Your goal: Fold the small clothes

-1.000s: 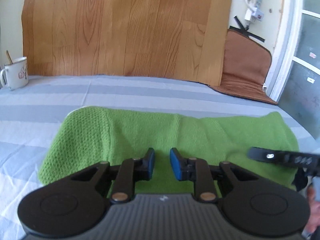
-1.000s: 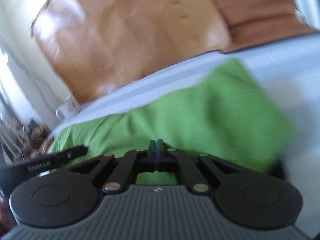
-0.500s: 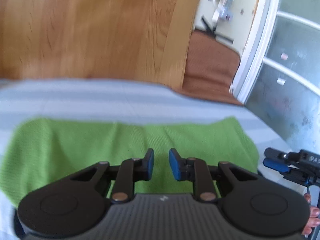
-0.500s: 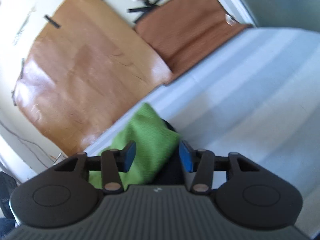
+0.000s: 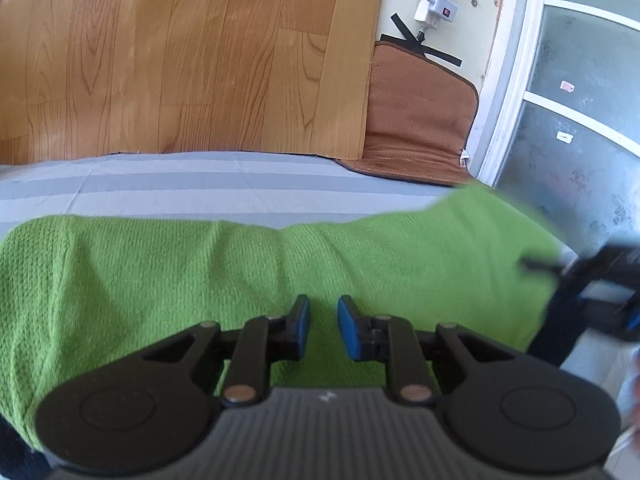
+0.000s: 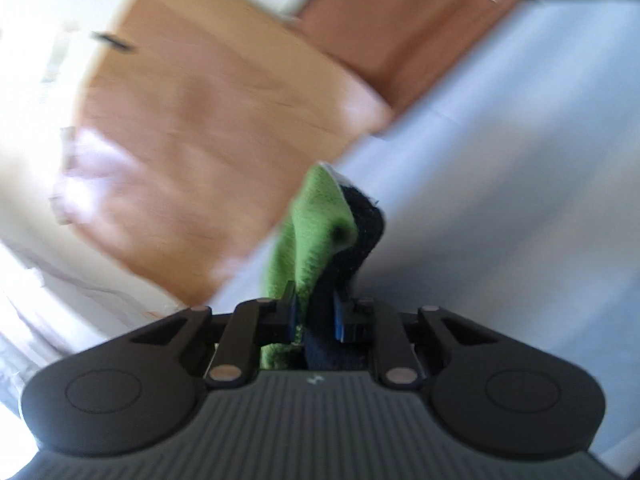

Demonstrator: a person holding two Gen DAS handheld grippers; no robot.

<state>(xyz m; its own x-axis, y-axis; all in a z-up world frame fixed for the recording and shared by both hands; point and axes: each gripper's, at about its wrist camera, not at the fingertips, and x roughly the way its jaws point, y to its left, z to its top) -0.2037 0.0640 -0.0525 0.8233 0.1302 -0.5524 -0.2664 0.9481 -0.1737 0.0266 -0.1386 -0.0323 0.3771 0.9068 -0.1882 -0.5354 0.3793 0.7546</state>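
Green knitted garment [image 5: 240,272] spread lengthwise across striped sheet [image 5: 200,184], right end lifted off it. That end, green over a dark layer [image 6: 360,236], caught between the closing pads of right tool [image 6: 314,312], seen blurred at the far right [image 5: 592,292]. Left tool [image 5: 323,322] poised over near edge, pads slightly parted, nothing between. Behind: wood-grain board [image 5: 180,52], brown mat [image 5: 420,120].

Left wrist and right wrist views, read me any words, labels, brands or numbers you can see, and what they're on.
No text can be read in either view.
Gripper body: a small pale mark, no letters.
Window pane stickers: too small to read.
Power strip: no readable print.
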